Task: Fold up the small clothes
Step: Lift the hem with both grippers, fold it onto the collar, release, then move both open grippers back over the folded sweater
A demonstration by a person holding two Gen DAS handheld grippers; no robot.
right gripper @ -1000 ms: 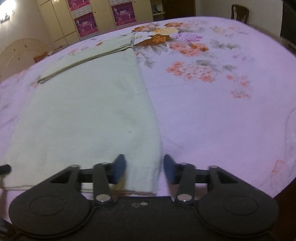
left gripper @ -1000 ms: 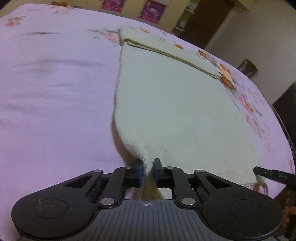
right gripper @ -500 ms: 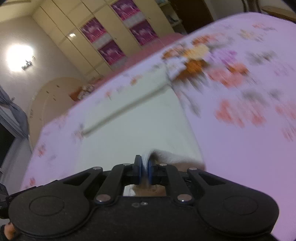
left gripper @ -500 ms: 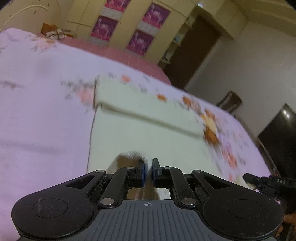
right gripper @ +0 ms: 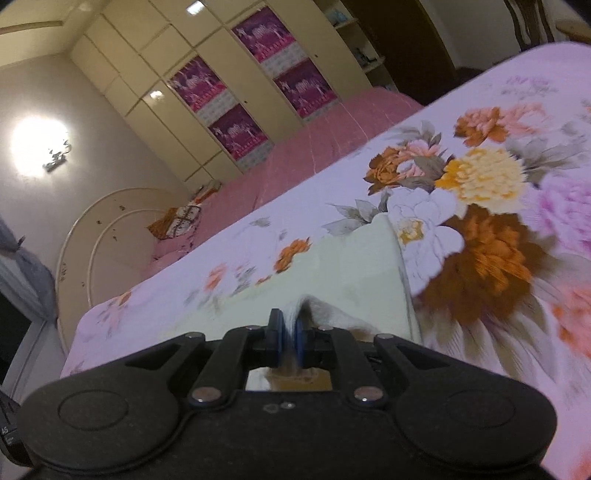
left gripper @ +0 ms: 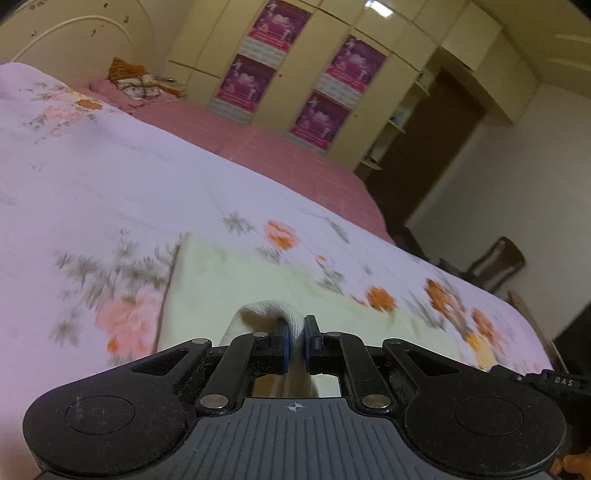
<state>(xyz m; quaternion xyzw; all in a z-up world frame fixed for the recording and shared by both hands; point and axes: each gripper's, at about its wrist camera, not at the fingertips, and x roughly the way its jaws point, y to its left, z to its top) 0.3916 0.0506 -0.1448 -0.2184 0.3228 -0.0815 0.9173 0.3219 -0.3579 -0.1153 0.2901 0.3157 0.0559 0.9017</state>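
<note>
Two grippers, both clamped down on cloth! The left gripper (left gripper: 294, 339) has its blue pads squeezed tight on a bunched corner of the pale cream garment (left gripper: 236, 273), which humps up white just over the fingertips. Beyond the pinch, the rest of the garment lies flat on the floral bedspread (left gripper: 92, 184), its far edge blurred against the orange blossoms. Over on the other side, the right gripper (right gripper: 290, 341) is pinching a corner of the same garment (right gripper: 354, 266) too, jaws nearly together with a thin fold of fabric standing up between the pads and a rumpled lump just to their right. The garment's right edge runs alongside the big printed bouquet on the bedspread (right gripper: 491, 177), touching the white and orange flowers. Behind the bed, a pink mattress (right gripper: 314, 147) stretches toward cream wardrobe doors (right gripper: 236, 48) carrying magenta posters (left gripper: 277, 22), and a wall lamp (right gripper: 38, 144) glares at upper left
</note>
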